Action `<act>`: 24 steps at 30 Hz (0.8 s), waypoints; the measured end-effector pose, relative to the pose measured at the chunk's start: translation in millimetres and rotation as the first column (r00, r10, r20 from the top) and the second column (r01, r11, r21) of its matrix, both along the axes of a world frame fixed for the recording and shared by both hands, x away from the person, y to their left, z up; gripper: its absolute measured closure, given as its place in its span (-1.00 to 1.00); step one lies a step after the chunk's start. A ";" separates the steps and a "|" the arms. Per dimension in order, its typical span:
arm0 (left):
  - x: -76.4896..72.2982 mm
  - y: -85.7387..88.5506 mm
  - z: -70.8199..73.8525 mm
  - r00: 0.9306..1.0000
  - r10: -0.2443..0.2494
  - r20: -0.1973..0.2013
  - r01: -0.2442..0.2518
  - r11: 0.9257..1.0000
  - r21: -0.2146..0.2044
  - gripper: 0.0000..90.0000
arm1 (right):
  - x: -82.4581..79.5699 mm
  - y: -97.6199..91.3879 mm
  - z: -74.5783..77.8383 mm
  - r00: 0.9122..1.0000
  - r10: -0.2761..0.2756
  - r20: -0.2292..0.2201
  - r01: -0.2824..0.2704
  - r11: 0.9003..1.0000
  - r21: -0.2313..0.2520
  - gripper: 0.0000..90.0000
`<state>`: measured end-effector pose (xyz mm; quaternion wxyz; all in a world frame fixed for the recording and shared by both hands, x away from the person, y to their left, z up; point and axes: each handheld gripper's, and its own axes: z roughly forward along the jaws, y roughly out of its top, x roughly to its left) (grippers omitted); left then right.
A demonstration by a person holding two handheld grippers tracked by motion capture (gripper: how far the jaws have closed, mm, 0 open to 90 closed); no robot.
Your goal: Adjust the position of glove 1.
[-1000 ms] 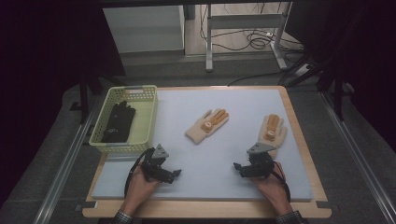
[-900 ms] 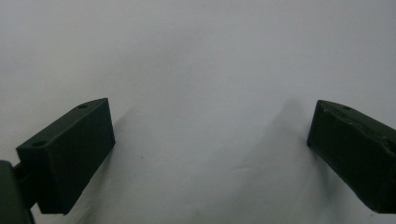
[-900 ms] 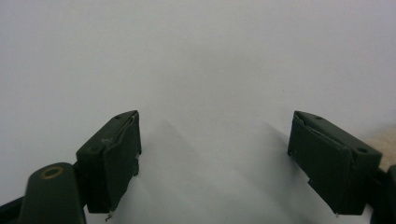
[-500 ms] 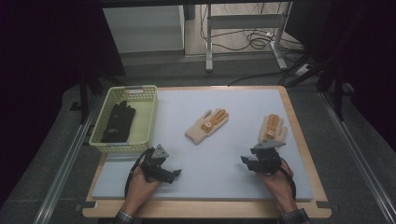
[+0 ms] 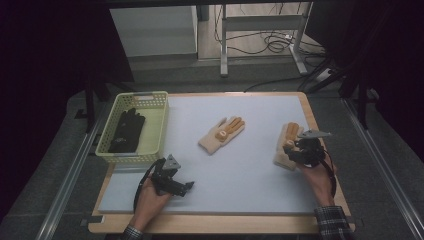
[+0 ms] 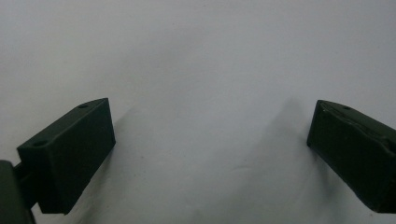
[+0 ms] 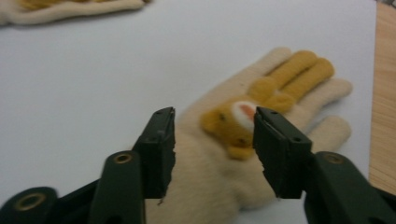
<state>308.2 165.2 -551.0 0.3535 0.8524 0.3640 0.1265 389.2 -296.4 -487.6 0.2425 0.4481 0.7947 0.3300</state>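
Right gripper view: right gripper (image 7: 214, 144) hovered over cream glove (image 7: 261, 140), fingers (image 7: 159, 149) partly apart after closing in, straddling glove's bear patch, not pressing. Glove's long axis ran toward 1 o'clock, cuff nearest fingers. High view: this glove (image 5: 286, 145) lay at bench (image 5: 240, 170) 3 o'clock edge, right hand nearest. Left gripper (image 5: 185, 187) idle at 7 o'clock, fingers wide apart, empty.

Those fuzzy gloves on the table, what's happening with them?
A person works two handheld grippers. The right gripper hovers over the cream glove at the table's right side, jaws partly open around it, just closed part-way, not yet gripping. The left gripper rests open on the mat. A second cream glove lies mid-table; a black glove sits in the basket.
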 end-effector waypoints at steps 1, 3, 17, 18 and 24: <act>0.0 0.0 0.0 1.000 0.000 0.000 0.000 1.000 0.000 -0.98 | 3.6 -2.0 -1.7 1.000 -0.010 -0.003 0.010 1.000 -0.002 -0.02; 0.0 0.0 0.0 1.000 0.000 0.000 0.000 1.000 -0.001 -0.98 | 13.0 -6.6 -7.9 1.000 -0.026 -0.014 0.026 1.000 0.012 -0.06; 0.1 0.0 0.0 1.000 0.000 -0.001 0.000 1.000 -0.001 -0.98 | 20.9 -2.6 -15.7 1.000 -0.006 -0.018 0.006 0.999 -0.038 0.37; 0.0 0.0 0.0 1.000 0.001 -0.001 -0.001 1.000 -0.001 -0.98 | 20.5 -1.2 -13.5 1.000 0.000 -0.014 0.000 0.999 -0.035 0.36; 0.0 0.0 0.0 1.000 0.001 0.000 -0.001 1.000 -0.001 -0.98 | 21.7 13.2 -6.1 0.999 0.030 -0.015 -0.030 0.999 -0.038 0.30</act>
